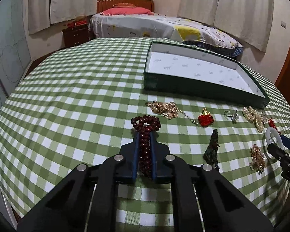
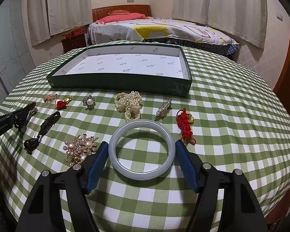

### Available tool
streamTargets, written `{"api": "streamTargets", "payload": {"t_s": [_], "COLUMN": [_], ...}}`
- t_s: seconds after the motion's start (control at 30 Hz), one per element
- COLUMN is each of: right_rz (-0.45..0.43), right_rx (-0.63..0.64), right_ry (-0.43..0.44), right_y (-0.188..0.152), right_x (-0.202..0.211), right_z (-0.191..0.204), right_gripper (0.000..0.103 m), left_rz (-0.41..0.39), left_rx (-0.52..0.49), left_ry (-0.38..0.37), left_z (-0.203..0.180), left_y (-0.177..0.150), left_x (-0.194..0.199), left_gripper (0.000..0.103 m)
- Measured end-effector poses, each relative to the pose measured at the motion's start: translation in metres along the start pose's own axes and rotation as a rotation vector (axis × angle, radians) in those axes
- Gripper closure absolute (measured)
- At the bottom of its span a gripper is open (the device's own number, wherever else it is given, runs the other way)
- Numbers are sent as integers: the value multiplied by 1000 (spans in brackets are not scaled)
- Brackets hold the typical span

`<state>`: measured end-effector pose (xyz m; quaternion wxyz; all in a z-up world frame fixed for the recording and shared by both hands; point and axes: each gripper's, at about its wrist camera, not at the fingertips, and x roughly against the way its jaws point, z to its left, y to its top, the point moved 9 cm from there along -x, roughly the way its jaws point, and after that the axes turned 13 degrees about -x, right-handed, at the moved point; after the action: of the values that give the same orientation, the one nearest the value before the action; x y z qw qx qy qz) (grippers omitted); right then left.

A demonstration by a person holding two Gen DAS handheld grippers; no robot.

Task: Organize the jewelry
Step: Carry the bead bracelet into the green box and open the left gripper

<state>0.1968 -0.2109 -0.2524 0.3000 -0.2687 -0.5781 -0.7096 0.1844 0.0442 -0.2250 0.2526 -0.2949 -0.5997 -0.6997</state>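
My left gripper [image 1: 144, 135] is shut on a dark red bead bracelet [image 1: 146, 124], whose loops stick out past the fingertips. My right gripper [image 2: 141, 145] is open around a pale jade bangle [image 2: 141, 147] that lies on the checked cloth; both pads stand close beside it, and I cannot tell if they touch it. An open green box [image 2: 118, 83] with a white lining stands behind the jewelry; it also shows in the left wrist view [image 1: 203, 89]. It holds nothing.
On the cloth lie a pearl strand [image 2: 128, 101], a red cord charm [image 2: 184, 124], a crystal brooch [image 2: 163, 108], a pearl flower brooch [image 2: 79, 147], a dark tassel pendant [image 2: 46, 124], a gold chain [image 1: 165, 109] and a red knot charm [image 1: 205, 118]. A bed stands beyond the table.
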Motion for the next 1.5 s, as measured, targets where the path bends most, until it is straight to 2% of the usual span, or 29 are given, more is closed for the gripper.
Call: {"api": "streamTargets", "payload": {"t_s": [0.4, 0.73, 0.87, 1.07, 1.17, 1.4, 1.5], "right_rz": [-38, -110, -152, -195, -176, -67, -23], "right_rx": [-7, -4, -11, -20, -21, -24, -29], "right_ry": [14, 40, 54, 75, 75, 40, 27], "right_y": [10, 46, 76, 124, 141, 136, 130], "right_x": [12, 26, 24, 5, -21, -78, -93], "right_z": [1, 8, 9, 16, 19, 10, 3], "right_gripper": [34, 34, 34, 34, 34, 34, 34], "left_rz": [-55, -136, -164, -190, -180, -40, -9], "left_rx": [7, -14, -23, -9, -16, -21, -40], "left_ry": [-7, -43, -61, -107, -111, -132, -130], "left_z": [-1, -17, -22, -29, -31, -39, -43], "left_y": [18, 67, 94, 140, 158, 153, 147], "left_x": [18, 31, 26, -1, -28, -102, -117], "left_gripper": [92, 92, 92, 92, 92, 92, 92]}}
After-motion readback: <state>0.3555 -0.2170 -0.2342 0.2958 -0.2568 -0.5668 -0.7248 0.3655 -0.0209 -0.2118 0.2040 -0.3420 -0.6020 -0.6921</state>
